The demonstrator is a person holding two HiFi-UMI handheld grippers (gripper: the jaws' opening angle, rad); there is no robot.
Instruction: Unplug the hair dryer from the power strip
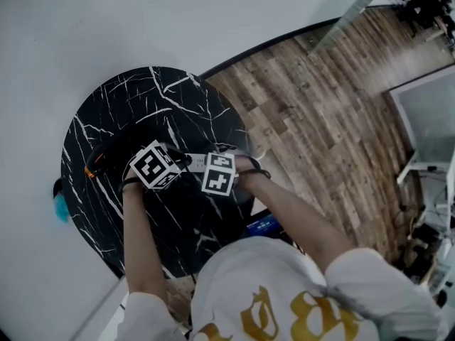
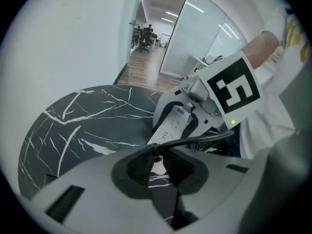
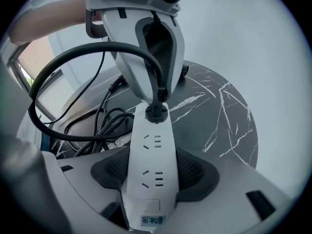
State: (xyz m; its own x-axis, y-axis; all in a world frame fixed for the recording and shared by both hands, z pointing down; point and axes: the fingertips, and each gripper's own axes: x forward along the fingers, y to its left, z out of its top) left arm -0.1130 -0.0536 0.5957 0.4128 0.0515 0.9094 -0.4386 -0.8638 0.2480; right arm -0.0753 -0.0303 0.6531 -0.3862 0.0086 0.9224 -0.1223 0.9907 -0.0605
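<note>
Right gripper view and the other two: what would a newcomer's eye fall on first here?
The white power strip stands out, clamped lengthwise in the right tongs over the black, white-veined round table. At its far end the left tongs pinch the black plug, whose thick cable loops away to the left in the right gripper view.

Office, glass partition, ceiling lights

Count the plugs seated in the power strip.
1: a black plug at the far end of the power strip, clamped by the left gripper. The two socket sets nearer the right gripper, which holds the strip, are empty; none appears hidden.
</note>
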